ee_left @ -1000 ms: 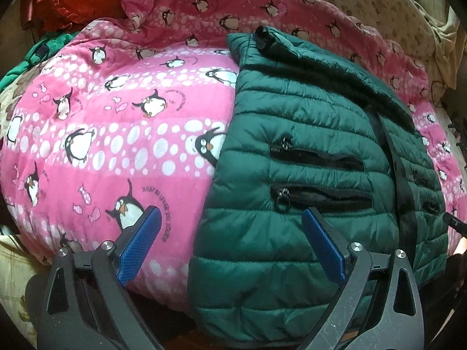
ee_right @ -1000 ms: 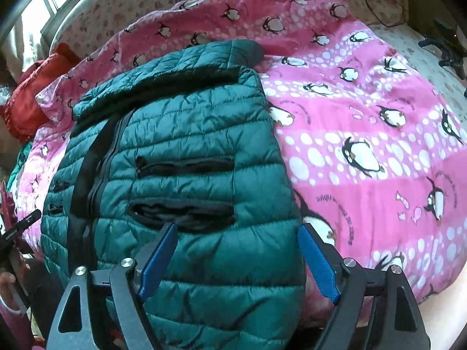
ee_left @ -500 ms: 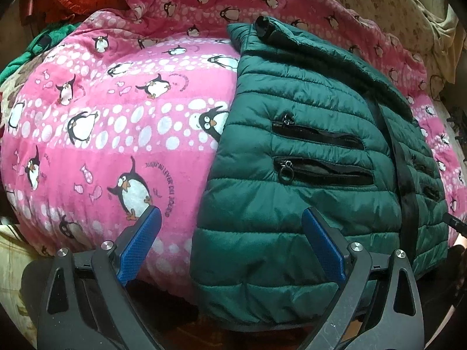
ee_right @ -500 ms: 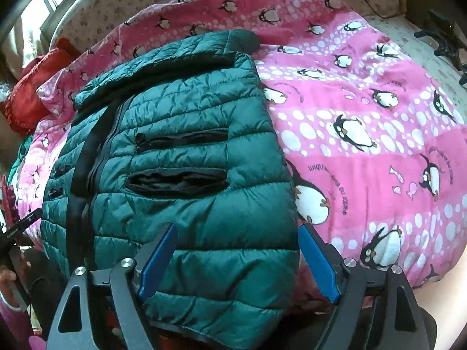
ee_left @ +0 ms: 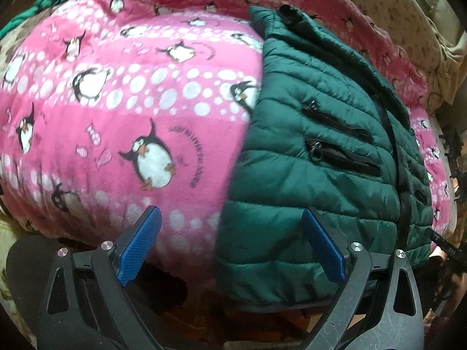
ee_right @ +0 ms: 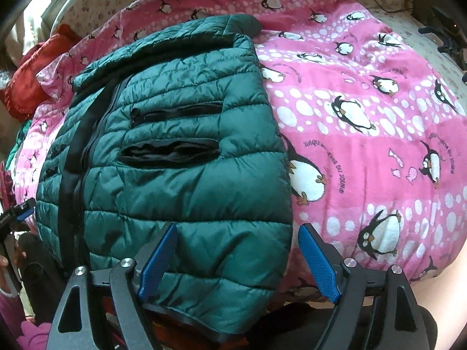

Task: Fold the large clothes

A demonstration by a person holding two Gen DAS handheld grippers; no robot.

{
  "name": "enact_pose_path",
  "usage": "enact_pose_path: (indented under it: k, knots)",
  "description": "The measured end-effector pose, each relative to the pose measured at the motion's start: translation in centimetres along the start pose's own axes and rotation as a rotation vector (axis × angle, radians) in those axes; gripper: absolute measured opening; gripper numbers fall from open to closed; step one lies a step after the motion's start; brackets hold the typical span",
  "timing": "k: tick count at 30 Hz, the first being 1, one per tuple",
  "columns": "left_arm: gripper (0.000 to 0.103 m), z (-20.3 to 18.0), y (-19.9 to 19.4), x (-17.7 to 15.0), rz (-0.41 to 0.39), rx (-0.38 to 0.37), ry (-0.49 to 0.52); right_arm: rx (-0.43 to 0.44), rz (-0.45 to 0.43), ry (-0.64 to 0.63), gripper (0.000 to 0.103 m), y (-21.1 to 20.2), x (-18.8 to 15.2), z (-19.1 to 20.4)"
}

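Observation:
A dark green quilted jacket lies flat, front up, on a pink penguin blanket, with its black zip and two pocket slits showing. My left gripper is open above the jacket's lower left edge, one finger over the blanket, the other over the jacket. In the right wrist view the jacket fills the left half. My right gripper is open over its lower right corner, the left finger above the fabric and the right finger just off its edge. Neither holds anything.
The pink blanket covers a bed over a beige patterned sheet. A red cushion lies at the far left and green cloth beside it. Black cables and gear sit at the far right. The jacket's hem hangs at the bed's near edge.
Both grippers have drawn back and sunk toward the jacket's hem, so the hem now shows between the fingers. The left view has tilted. Both jaws stay equally wide.

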State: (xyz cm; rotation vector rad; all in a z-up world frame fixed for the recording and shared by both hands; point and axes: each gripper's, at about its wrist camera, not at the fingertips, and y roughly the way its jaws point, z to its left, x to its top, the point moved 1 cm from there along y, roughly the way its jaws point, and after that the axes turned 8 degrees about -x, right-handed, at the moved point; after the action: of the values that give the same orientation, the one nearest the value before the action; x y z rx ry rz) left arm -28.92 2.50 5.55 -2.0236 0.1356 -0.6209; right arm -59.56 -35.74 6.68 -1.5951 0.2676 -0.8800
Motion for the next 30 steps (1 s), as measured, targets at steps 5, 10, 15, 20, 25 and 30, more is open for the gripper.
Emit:
enact_pose_path:
  k: [5,10,15,20,25,30]
  knots:
    - [0.097,0.4,0.9,-1.4,0.077,-0.073,-0.027,-0.011,0.004,0.041,0.082,0.1,0.0,-1.4]
    - [0.097,-0.4,2.3,-2.5,0.115,-0.111,-0.010,-0.012,-0.009,0.084,0.082,-0.4,0.0,-2.7]
    - [0.098,-0.6,2.8,-2.8,0.120,-0.115,-0.029,0.082,0.039,0.128,0.082,0.9,0.1,-3.4]
    - [0.098,-0.1,3.0,-2.7,0.124,-0.130,-0.054,0.234,0.066,0.079,0.082,1.1,-0.7,-1.2]
    - [0.098,0.3,2.8,-3.0,0.110,-0.123,-0.059,0.206,0.056,0.023,0.082,1.6,-0.9,-0.1]
    - [0.098,-0.1,3.0,-3.1,0.097,-0.117,-0.061,0.188,0.041,0.009,0.062,1.8,-0.8,0.3]
